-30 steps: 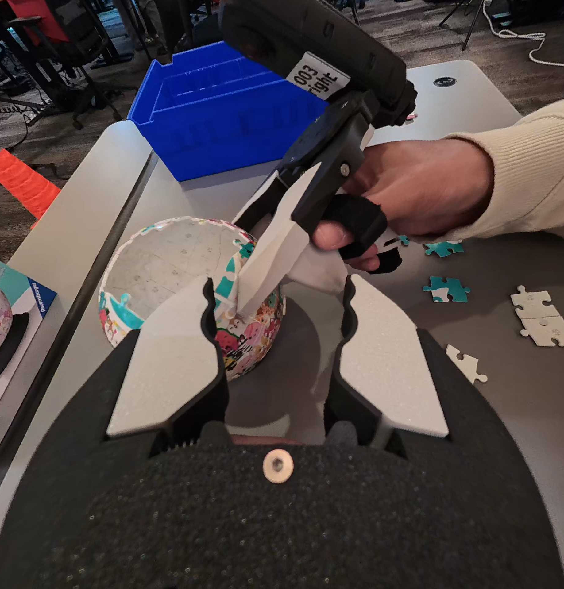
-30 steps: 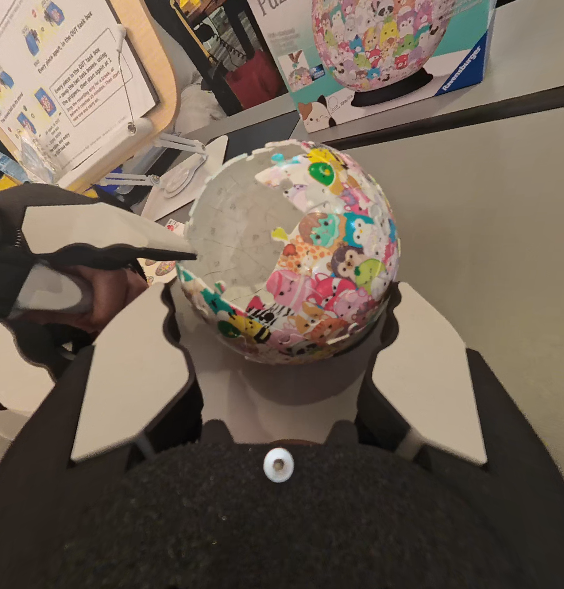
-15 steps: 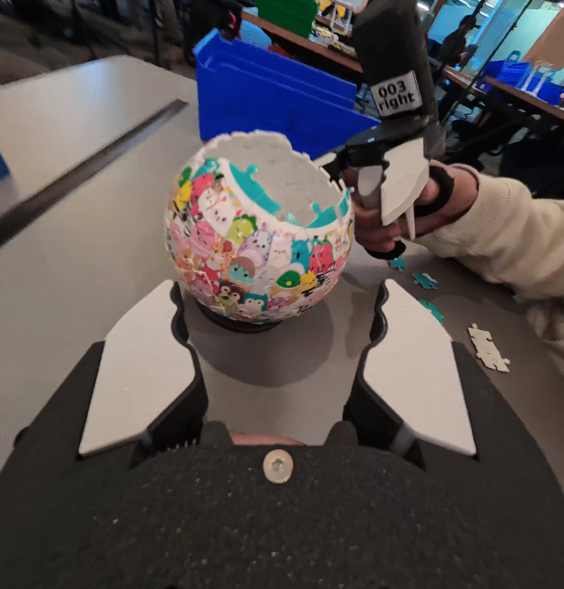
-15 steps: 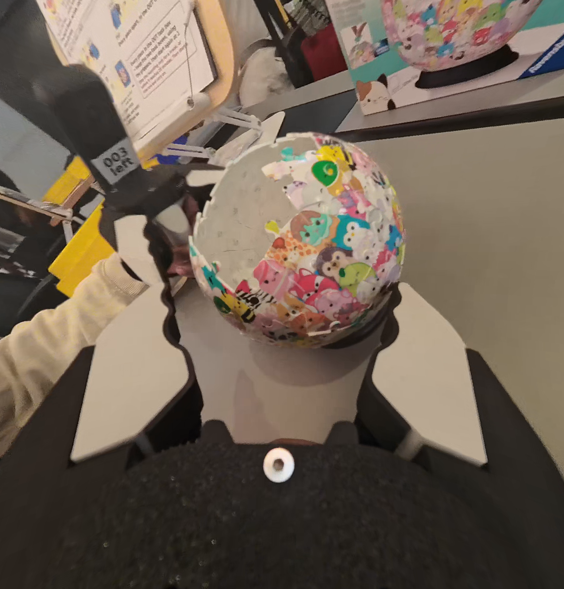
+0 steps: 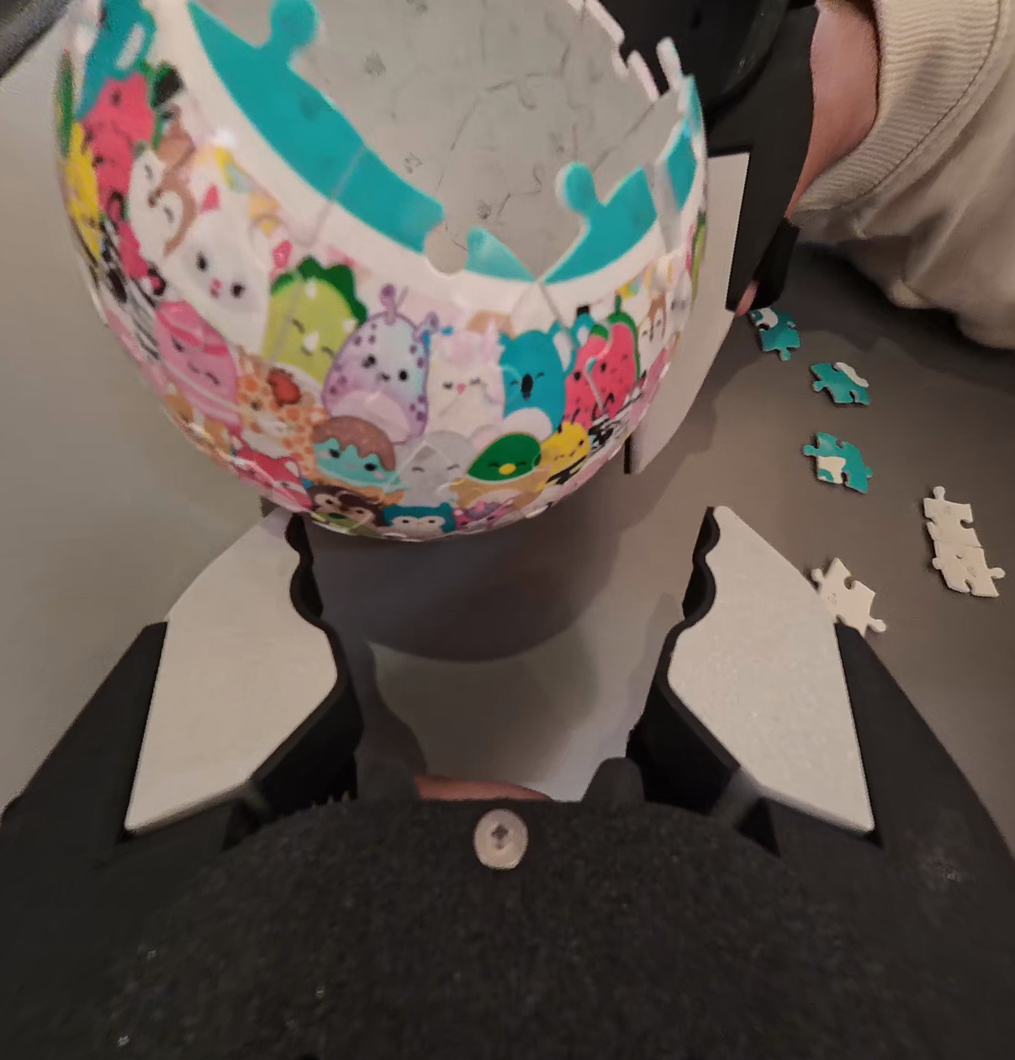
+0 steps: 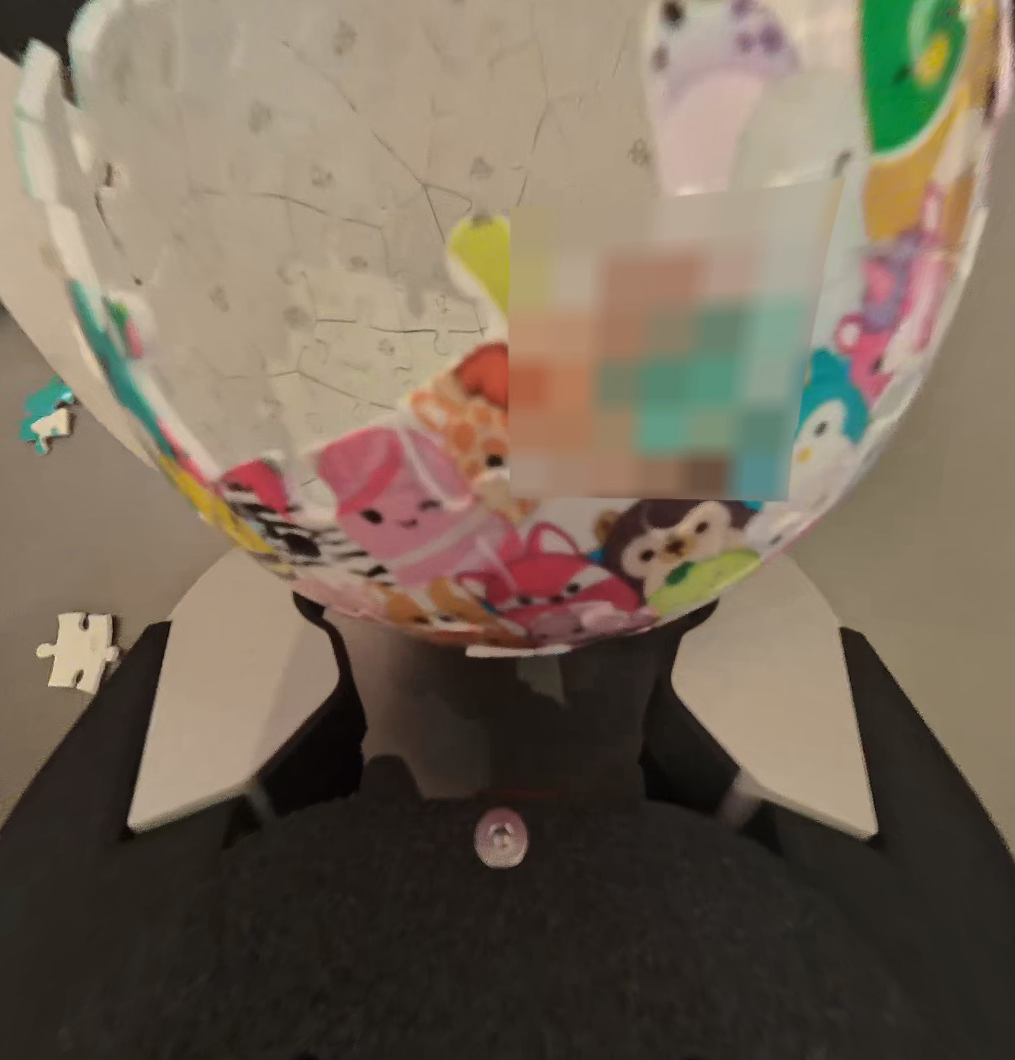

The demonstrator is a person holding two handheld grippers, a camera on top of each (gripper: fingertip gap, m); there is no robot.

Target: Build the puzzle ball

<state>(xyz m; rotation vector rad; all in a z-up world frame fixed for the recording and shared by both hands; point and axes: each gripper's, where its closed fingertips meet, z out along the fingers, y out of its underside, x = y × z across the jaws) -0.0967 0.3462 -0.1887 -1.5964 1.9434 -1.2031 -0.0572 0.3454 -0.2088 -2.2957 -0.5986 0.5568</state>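
Steadiness is what this step seems to call for: the half-built puzzle ball point(image 5: 379, 321) sits on the grey tabletop point(image 5: 63, 516) right in front of both tools, its jagged open rim tipped upward with the white inside of the shell showing. The left tool point(image 5: 502, 550) has its jaws spread wide and empty, the tips just under the ball's lower curve, and the right tool point(image 6: 502, 619) is likewise spread wide with nothing between its jaws, pushed in close beneath the opposite side. Whether any fingertip actually touches the shell cannot be told from these blurred views. Judging from this, the pair look set to cradle or turn the ball, so light, even contact from both sides would be wise; a squeeze near the toothed rim could pop the interlocked pieces apart. A small white bit juts out under the ball in the right wrist view, possibly a loosened piece worth watching. Loose pieces point(image 5: 838, 459) lie well off to the right, some teal side up, some white, waiting to be picked once the opening faces a workable way.
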